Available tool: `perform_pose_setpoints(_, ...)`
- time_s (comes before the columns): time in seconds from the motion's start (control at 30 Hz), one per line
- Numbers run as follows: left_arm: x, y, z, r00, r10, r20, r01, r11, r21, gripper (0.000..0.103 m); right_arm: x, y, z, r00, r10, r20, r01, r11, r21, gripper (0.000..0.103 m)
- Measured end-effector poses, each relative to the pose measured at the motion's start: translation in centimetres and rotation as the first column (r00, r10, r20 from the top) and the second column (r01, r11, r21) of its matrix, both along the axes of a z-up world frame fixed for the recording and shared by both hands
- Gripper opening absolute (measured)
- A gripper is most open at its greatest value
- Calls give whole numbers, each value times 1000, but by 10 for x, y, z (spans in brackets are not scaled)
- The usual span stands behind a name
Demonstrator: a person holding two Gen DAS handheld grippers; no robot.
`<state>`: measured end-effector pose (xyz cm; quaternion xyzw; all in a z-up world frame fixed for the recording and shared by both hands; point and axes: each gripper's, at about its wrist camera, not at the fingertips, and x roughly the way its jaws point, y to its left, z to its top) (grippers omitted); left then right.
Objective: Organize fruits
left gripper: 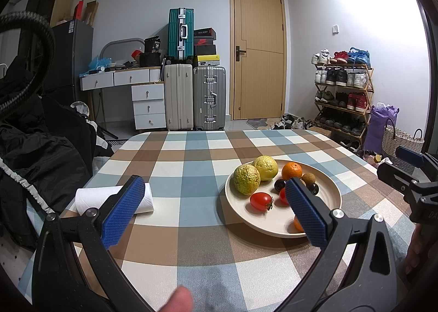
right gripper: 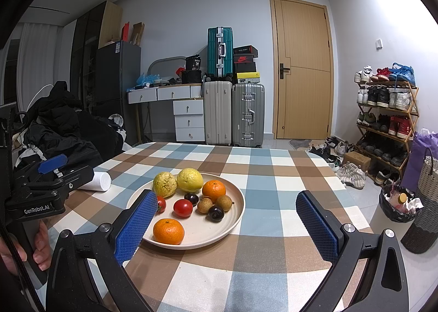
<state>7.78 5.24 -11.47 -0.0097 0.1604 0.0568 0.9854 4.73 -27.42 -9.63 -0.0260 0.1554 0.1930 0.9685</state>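
A table (right gripper: 273, 175) under a checked cloth carries two things. A plate (right gripper: 235, 216) of fruit sits near the middle. A paper roll (right gripper: 98, 181) lies at its ten o'clock, apart.

Bright room, right-side glare, fisheye-warped edges

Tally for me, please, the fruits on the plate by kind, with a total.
Bumpy yellow-green fruits: 2
Oranges: 2
Red tomatoes: 2
Dark plums: 2
Tan longans: 2
Total: 10, all on the plate
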Motion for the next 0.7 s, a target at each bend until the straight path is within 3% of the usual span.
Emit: perform_pose_setpoints(0.7, 0, 0, 0, 1000, 3, 0, -3, 1000, -2, 102, 0, 0, 0, 1000, 0, 0, 0, 1000, 0, 103)
